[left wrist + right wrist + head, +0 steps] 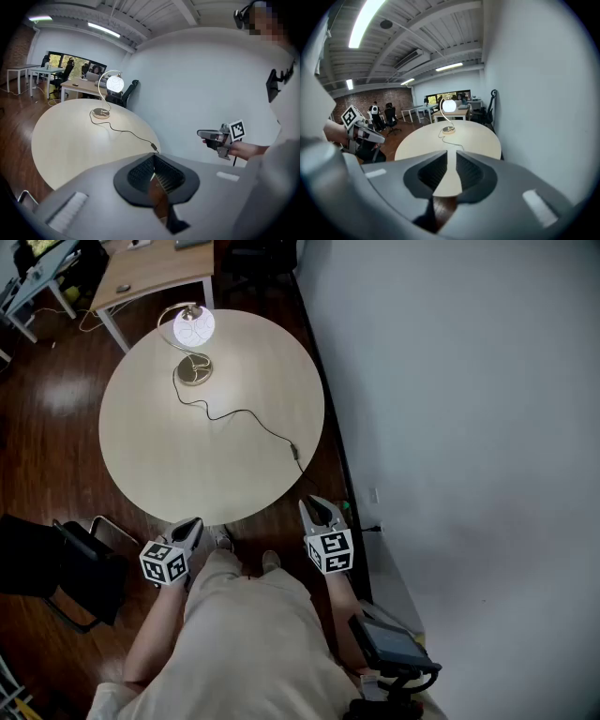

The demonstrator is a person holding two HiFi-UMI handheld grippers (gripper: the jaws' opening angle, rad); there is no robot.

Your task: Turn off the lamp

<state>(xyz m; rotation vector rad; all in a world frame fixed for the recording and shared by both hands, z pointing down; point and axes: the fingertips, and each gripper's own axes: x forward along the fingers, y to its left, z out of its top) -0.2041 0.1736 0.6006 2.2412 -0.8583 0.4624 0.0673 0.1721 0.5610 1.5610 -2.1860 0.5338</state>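
Hovering just short of the near edge of the round table [169, 460], the left gripper [191, 527] had its jaws closed together on nothing. The right gripper [320, 511] kept its jaws a narrow slit apart, also empty. Both slanted downward, one on either side of the person's body. Beyond them, a small inline switch [294, 450] lay on the tabletop near its right edge, on the black cord [246, 412] that wound back to the lamp [195, 328]. It stood on the table's far side, well apart from both grippers, its round globe glowing white. A wooden desk [150, 273] stood behind it.
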